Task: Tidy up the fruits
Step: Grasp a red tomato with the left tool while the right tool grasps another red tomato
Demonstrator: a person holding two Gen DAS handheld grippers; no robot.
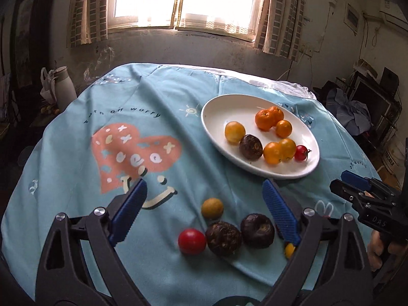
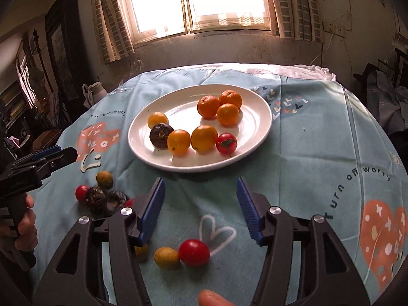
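Note:
A white plate (image 1: 219, 112) (image 2: 255, 137) on the blue cloth holds several fruits: oranges (image 1: 265, 119), yellow fruits, a dark one (image 2: 161, 132) and a cherry tomato (image 2: 226, 143). My left gripper (image 1: 205, 192) is open and empty above loose fruits: a red tomato (image 1: 191, 241), two dark fruits (image 1: 223, 238) and a small yellow one (image 1: 212, 208). My right gripper (image 2: 201, 187) is open and empty; below it lie a red tomato (image 2: 194, 252) and a yellow fruit (image 2: 167, 258).
The table carries a light blue printed cloth (image 1: 132, 117). A white jug (image 1: 63, 84) stands off the far left edge. A window lights the back wall. Cluttered shelves and clothes fill the right side (image 1: 357, 107).

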